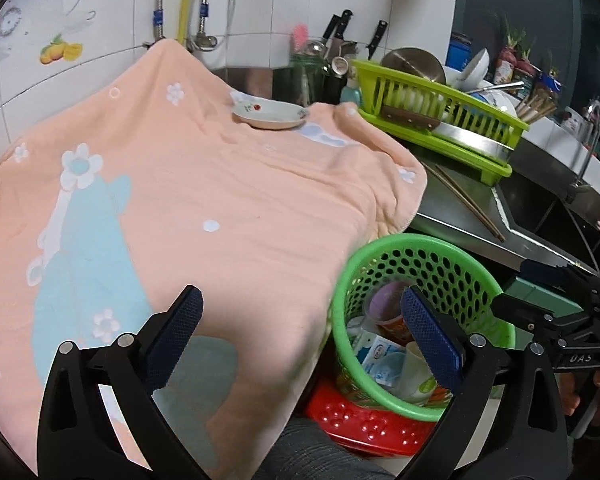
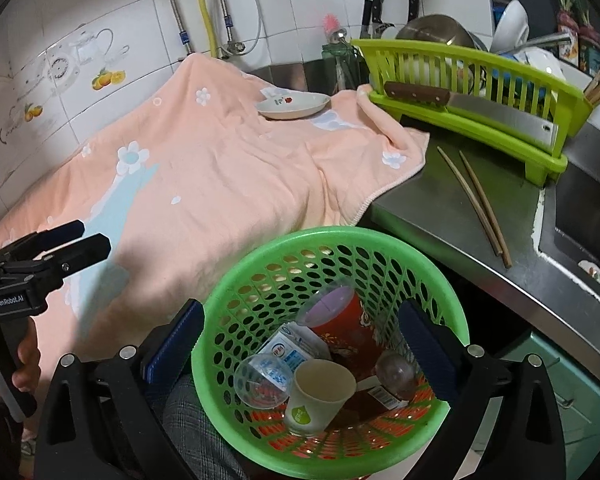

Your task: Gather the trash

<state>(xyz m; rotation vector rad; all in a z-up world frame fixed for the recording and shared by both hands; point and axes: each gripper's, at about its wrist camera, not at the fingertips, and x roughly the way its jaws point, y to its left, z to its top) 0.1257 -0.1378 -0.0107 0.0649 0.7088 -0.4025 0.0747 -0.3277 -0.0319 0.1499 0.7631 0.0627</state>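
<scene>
Though perforated, green basket trash-filled.

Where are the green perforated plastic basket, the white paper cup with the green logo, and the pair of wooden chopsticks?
green perforated plastic basket [image 2: 260, 236]: right wrist view, far rim.
white paper cup with the green logo [image 2: 312, 404]: right wrist view, outer side wall.
pair of wooden chopsticks [image 2: 474, 196]: right wrist view, mid-length of one stick.

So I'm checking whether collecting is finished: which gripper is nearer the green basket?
Right. The right gripper straddles the green basket, one finger outside its rim and one inside, while the left gripper hangs open beside it, over the peach towel.
</scene>
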